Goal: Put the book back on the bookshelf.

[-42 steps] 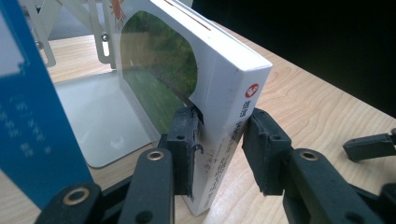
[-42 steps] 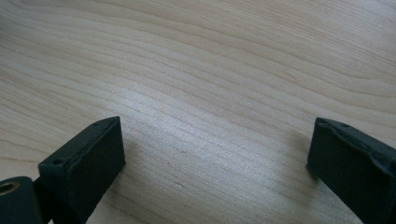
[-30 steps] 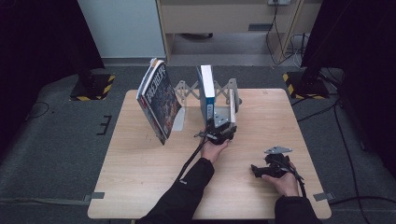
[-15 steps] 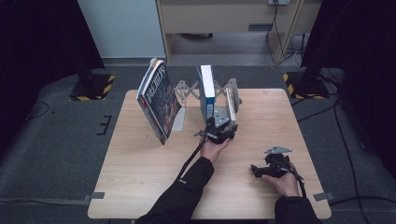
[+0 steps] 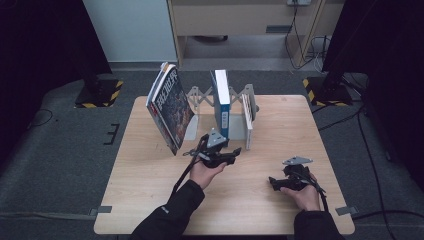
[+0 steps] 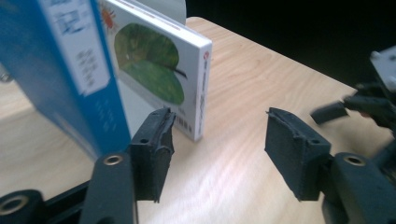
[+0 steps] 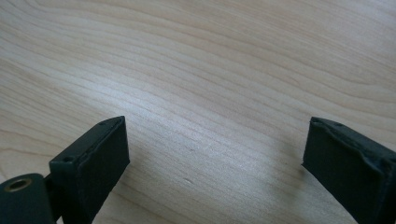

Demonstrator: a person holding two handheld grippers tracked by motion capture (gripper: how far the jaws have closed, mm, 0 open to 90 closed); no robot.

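The left gripper (image 5: 231, 152) sits just in front of the blue book (image 5: 222, 102), which stands upright in the grey folding rack (image 5: 197, 95) near the far middle of the wooden table (image 5: 150, 195). Its jaws have just been opening and now stand well apart with nothing between them; in the left gripper view (image 6: 217, 149) only bare tabletop shows in the gap. There the blue book (image 6: 65, 70) rises at the left, just beyond and beside the left-hand pad (image 6: 154, 149), near it but with no grip on it; whether the spine still brushes that pad cannot be told. Right beside the blue book, on its right, stands a thinner white book (image 6: 161, 70) with a green leaf on its cover, also upright, its bottom corner on the table a little past the pads. In the high view this white book (image 5: 247, 120) stands at the right end of the rack, and a larger book with a dark picture cover (image 5: 170, 112) leans tilted at the rack's left end, well apart from the hand. The right gripper (image 5: 274, 182) rests low over the near right part of the table, well away from the books; its jaws (image 7: 215, 154) have been closing slightly but are wide open, holding nothing, with plain wood between them.
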